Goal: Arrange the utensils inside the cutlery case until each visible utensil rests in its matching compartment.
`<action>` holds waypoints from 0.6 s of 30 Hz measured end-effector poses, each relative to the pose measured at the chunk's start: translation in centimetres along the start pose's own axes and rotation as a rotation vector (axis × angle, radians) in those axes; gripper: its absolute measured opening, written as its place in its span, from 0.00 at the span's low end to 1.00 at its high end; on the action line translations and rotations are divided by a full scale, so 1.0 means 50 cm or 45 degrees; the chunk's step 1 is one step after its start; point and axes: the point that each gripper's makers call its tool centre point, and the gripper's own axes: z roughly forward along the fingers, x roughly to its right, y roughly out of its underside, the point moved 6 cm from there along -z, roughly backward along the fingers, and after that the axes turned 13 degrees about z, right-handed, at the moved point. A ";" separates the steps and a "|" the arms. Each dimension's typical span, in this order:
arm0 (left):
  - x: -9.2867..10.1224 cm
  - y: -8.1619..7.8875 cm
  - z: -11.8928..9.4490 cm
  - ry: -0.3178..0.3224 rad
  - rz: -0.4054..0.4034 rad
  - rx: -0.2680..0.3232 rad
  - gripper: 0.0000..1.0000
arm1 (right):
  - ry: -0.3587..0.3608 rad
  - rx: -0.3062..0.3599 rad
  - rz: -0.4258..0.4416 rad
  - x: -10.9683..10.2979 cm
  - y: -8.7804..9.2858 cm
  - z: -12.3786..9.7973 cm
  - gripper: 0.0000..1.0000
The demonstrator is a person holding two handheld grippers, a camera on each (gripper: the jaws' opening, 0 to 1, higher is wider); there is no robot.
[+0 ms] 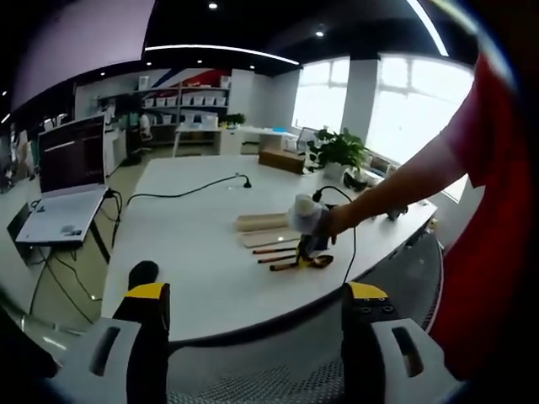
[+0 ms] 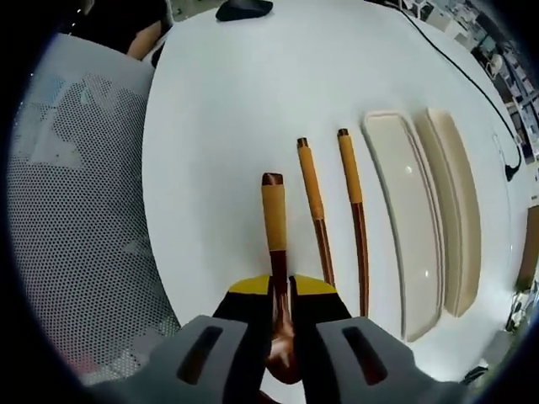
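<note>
While the right gripper (image 2: pixel 282 307) hangs over the white table (image 2: pixel 227 109), its yellow-tipped jaws are pinched nearly closed on the copper shaft of a utensil (image 2: pixel 274 223) w/ a yellow-wrapped handle; the working end sits under the jaws, type cannot be told. Two chopsticks (image 2: pixel 337 219), same yellow wrap and copper finish, lie parallel just beside it on the table, apart from each other. Next over: the cream cutlery case tray (image 2: pixel 408 227), then its lid (image 2: pixel 459 219), side by side, tray interior bare. A mesh chair (image 2: pixel 84 210) sits at the table edge.

Left gripper (image 1: pixel 257 316) is held off the table, jaws spread wide, nothing between them. From the left gripper view, the person's arm (image 1: pixel 396 189) reaches across to the utensils. An open laptop (image 1: pixel 67 181) stands on a side stand; a potted plant (image 1: pixel 337 151) sits at the table's far end.
</note>
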 end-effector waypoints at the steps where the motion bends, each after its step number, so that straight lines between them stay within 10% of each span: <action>1: 0.002 -0.001 0.002 0.008 0.002 -0.003 0.86 | 0.006 -0.015 -0.058 0.000 -0.004 0.001 0.03; 3: 0.004 -0.007 0.007 0.020 0.030 -0.014 0.86 | 0.021 -0.064 -0.191 -0.006 -0.009 0.001 0.03; 18: 0.006 -0.018 -0.003 -0.006 0.046 0.003 0.86 | 0.024 0.007 -0.036 -0.007 -0.001 0.000 0.02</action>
